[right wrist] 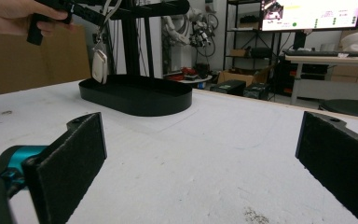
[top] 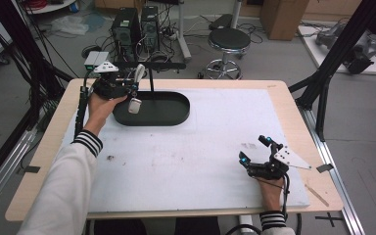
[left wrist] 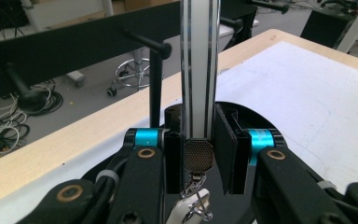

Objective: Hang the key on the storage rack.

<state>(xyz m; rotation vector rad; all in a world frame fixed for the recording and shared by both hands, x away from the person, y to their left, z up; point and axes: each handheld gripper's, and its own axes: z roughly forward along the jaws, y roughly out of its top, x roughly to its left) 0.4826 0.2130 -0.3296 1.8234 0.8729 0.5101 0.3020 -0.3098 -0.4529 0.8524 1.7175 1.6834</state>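
The left tool [left wrist: 198,156] is pinching a thin, limp strap [left wrist: 198,70] whose light tag [top: 135,105] is dangling freely; the right tool [right wrist: 200,154] is gaping empty.

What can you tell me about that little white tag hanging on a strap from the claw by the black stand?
The strap is a flat white band with dark stripes along its edges, pinched between the pads of the left claw. Its lower end carries a round mesh-textured metal piece, then a small chain and clasp. From these hangs the white tag, a smooth, rounded, plastic-looking piece. It dangles free over the near end of the black oval tray, beside the stand's upright post.
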